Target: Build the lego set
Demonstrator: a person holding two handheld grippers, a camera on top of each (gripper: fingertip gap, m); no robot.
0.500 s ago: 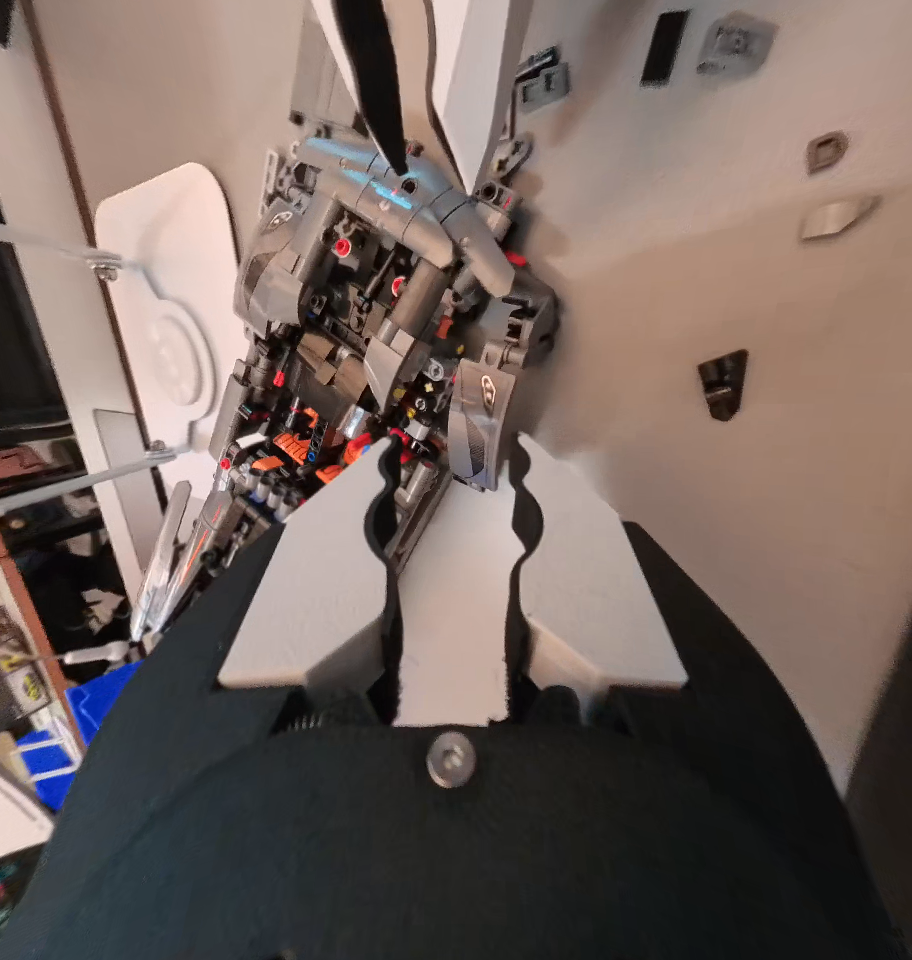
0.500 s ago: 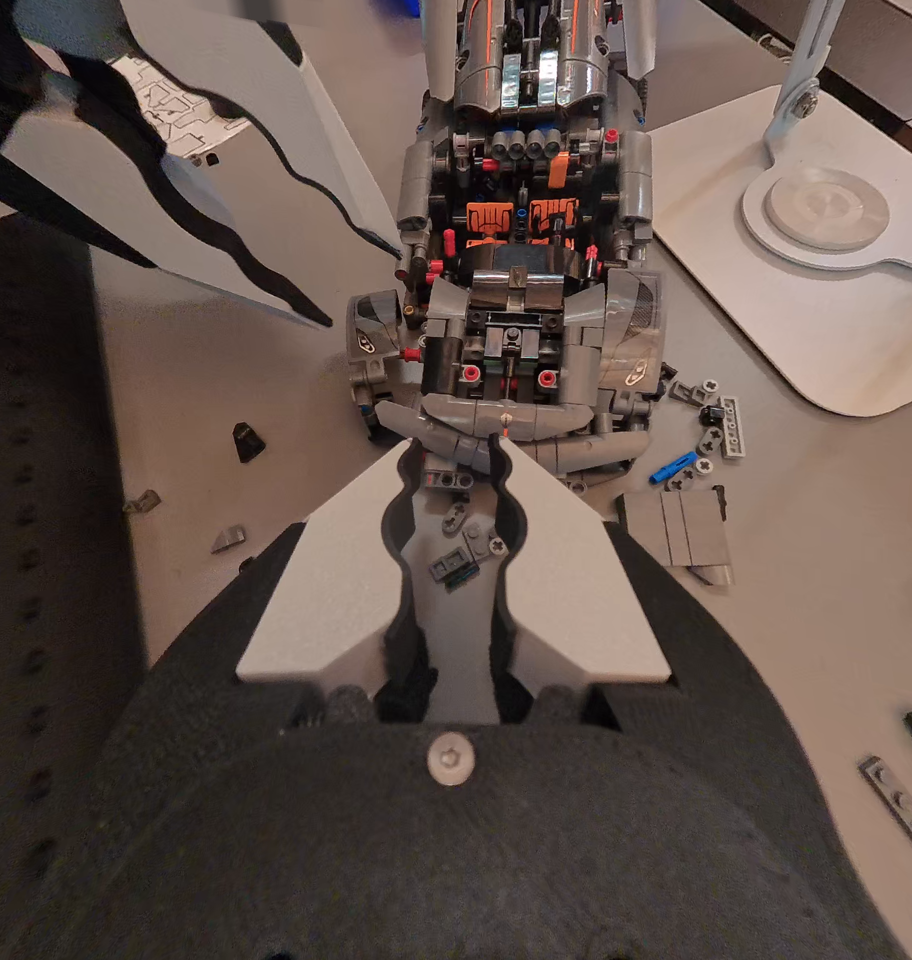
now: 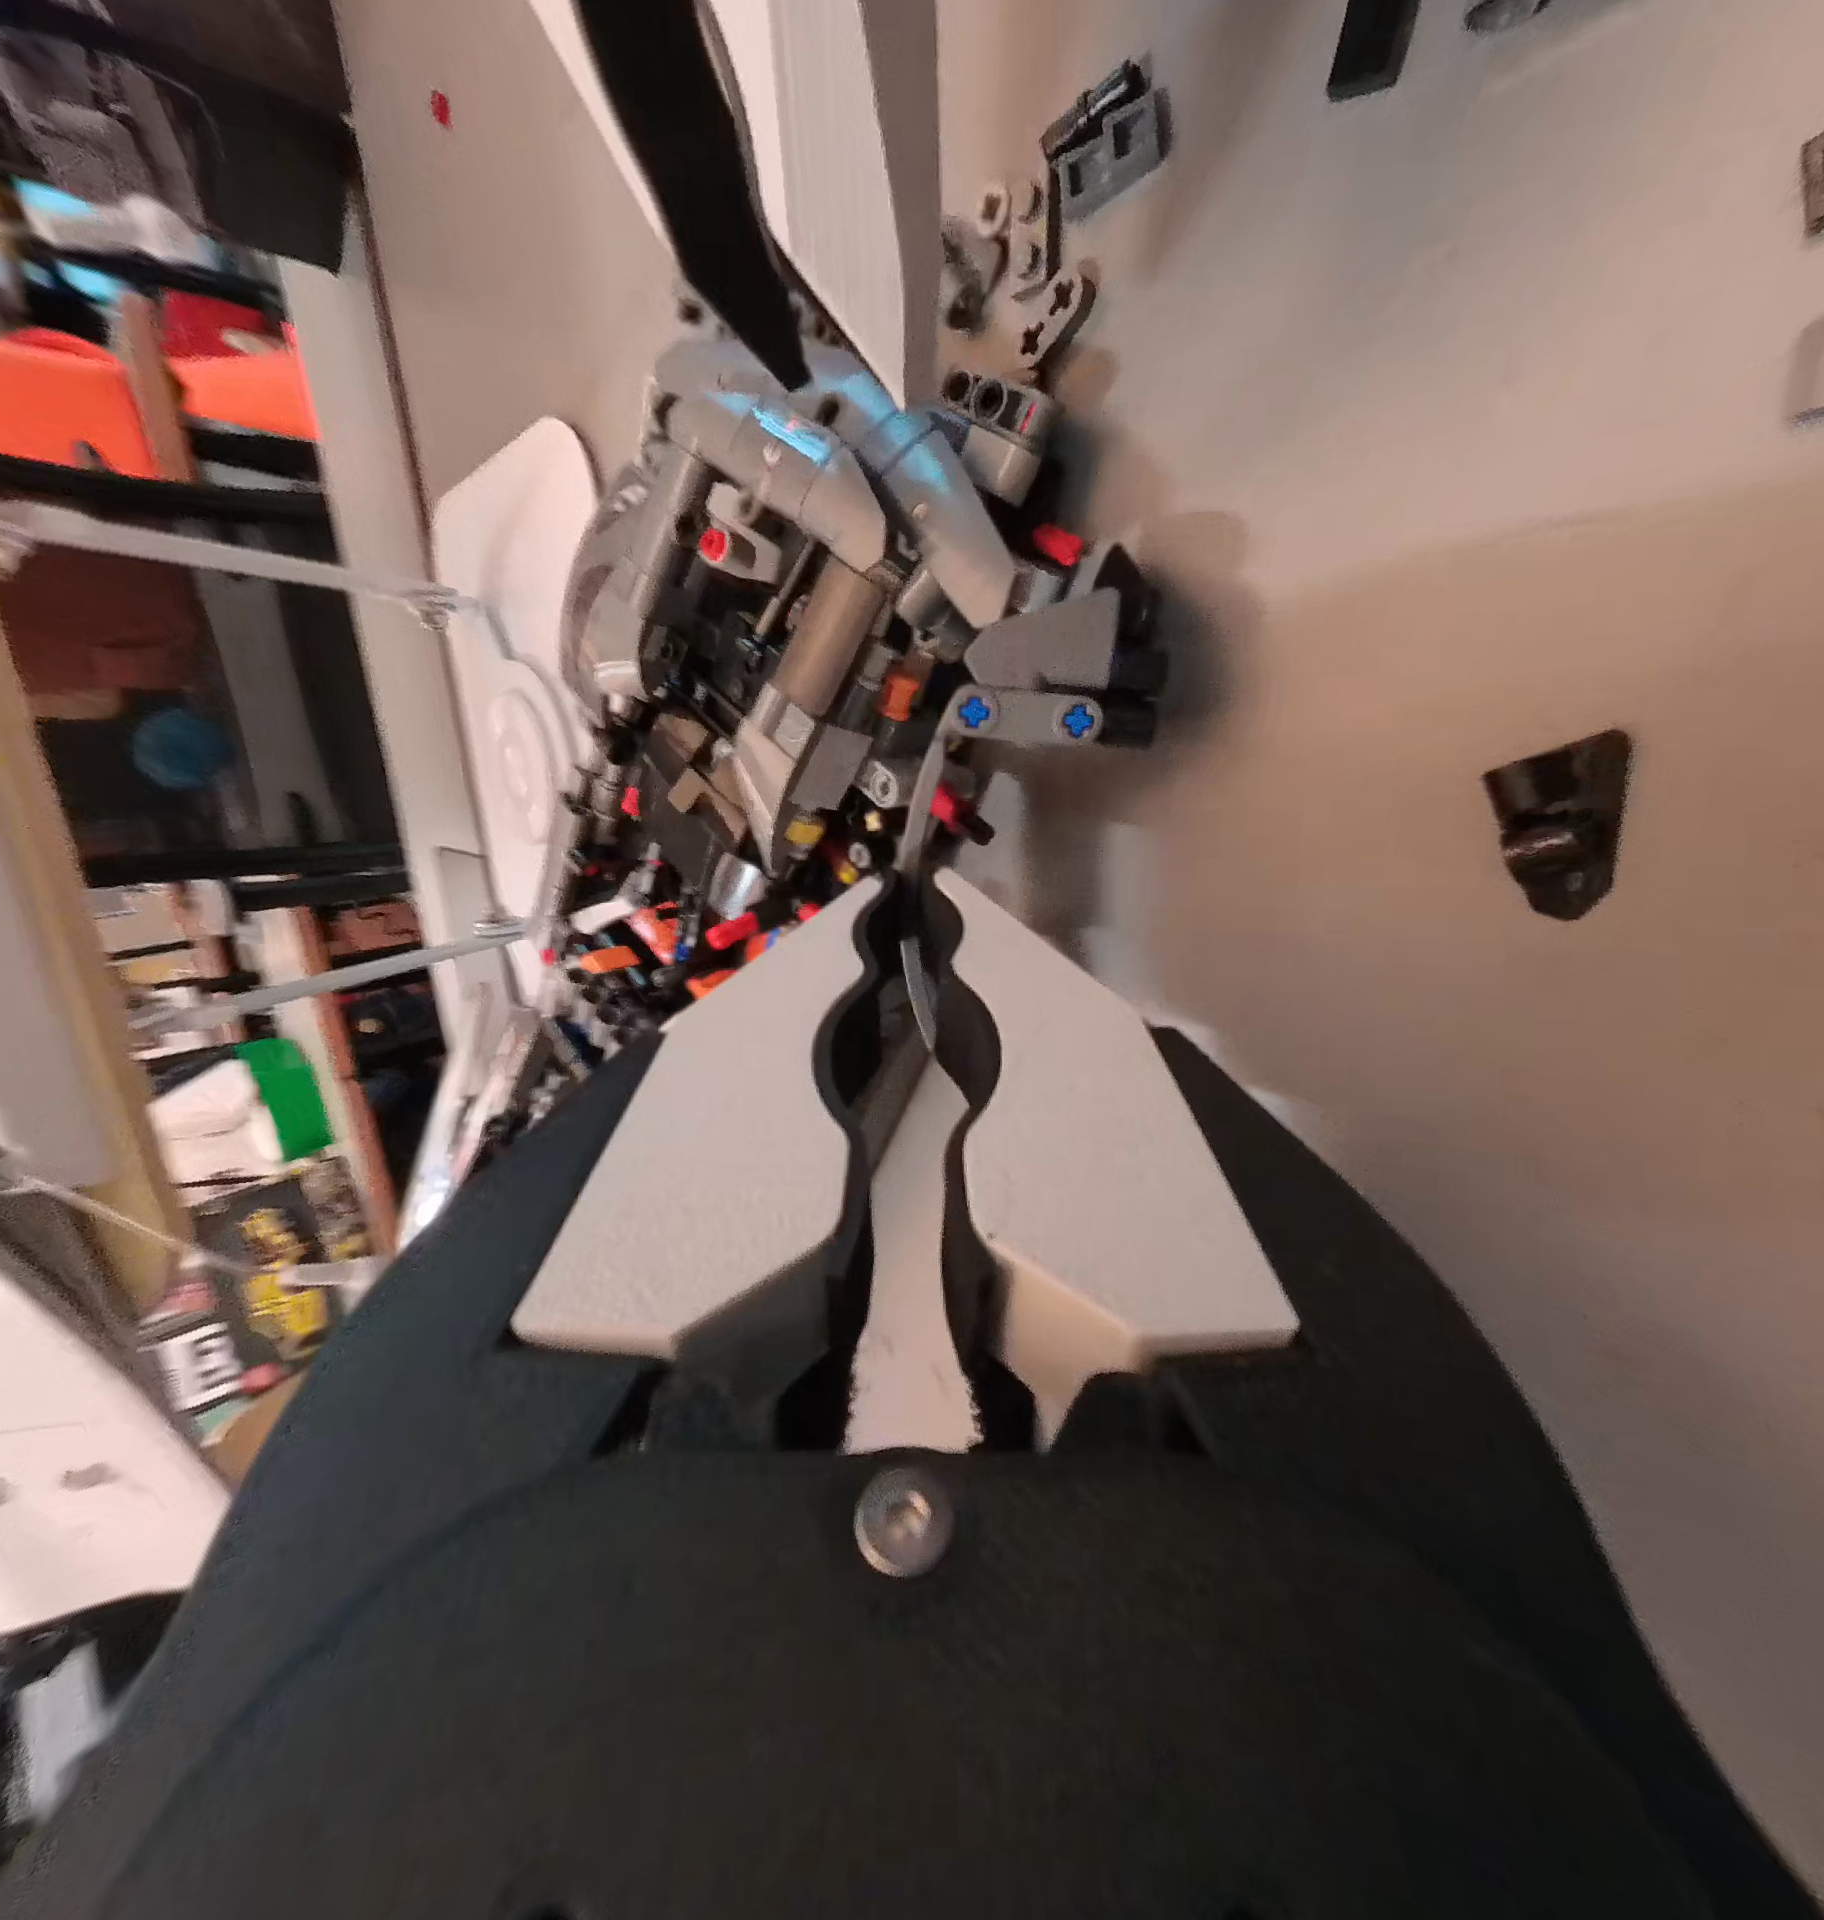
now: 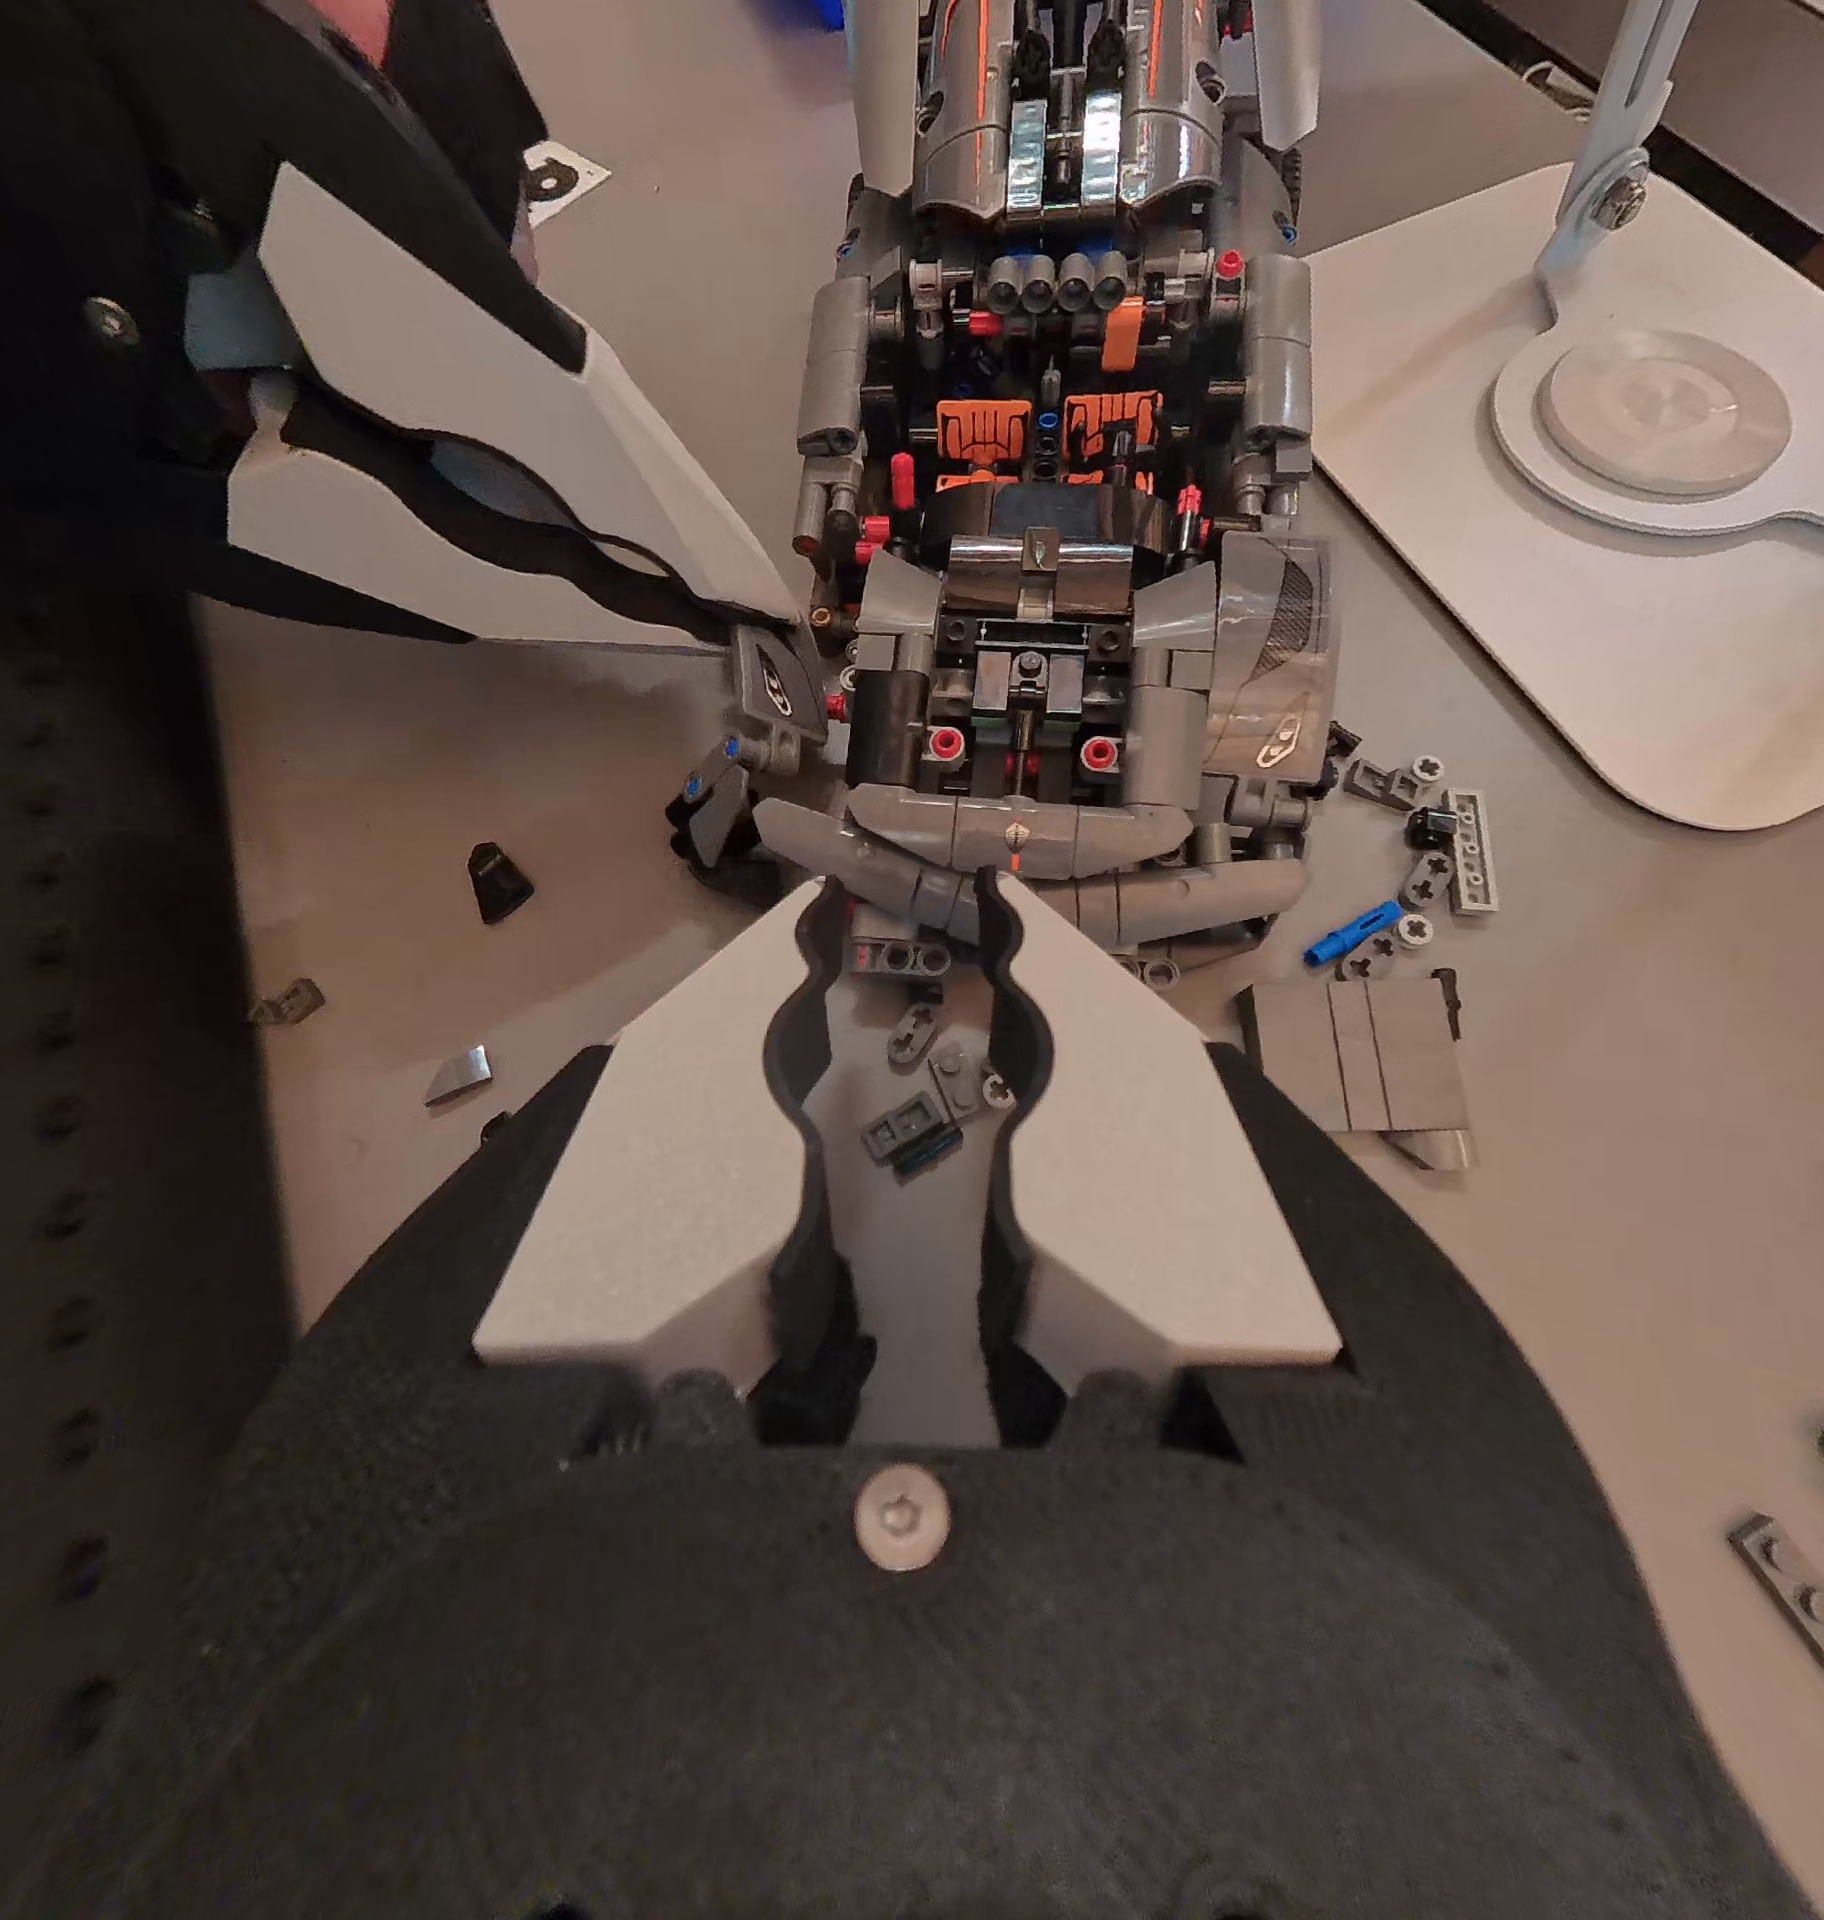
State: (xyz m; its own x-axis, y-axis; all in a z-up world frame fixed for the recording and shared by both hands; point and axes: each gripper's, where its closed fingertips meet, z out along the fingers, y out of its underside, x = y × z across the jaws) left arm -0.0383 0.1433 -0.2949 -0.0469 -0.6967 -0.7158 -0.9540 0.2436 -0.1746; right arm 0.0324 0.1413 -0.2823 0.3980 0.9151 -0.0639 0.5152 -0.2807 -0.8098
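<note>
A half-built grey lego car (image 4: 1053,665) with orange and red parts inside sits on the pale worktop (image 4: 1614,1195), nose toward the right claw (image 4: 903,899), as two hand-held claws close in on it. The left claw (image 3: 908,894) has its tips nearly together, clamped on the thin edge of a dark grey headlight panel (image 3: 923,831) at the car's front corner; seen from the right wrist view, that same claw (image 4: 773,621) reaches in from the left and pinches the panel (image 4: 773,681) just beside the car's body. The right claw stands with its fingers apart, their tips touching or just short of the curved grey nose bumper (image 4: 991,842) dead ahead of it; whether they press on it cannot be told. Between the right claw's fingers, loose small grey pieces (image 4: 929,1112) lie on the worktop. To the right of that claw lie a flat grey panel (image 4: 1355,1060), a blue pin (image 4: 1349,932) and a scatter of small grey connectors (image 4: 1427,852); to its left, well apart from the car, lies a small black sloped piece (image 4: 497,883). Beyond the car on the right stands a white stand base (image 4: 1666,582) with a metal post. The left wrist view is blurred, with cluttered shelves (image 3: 212,935) behind.
</note>
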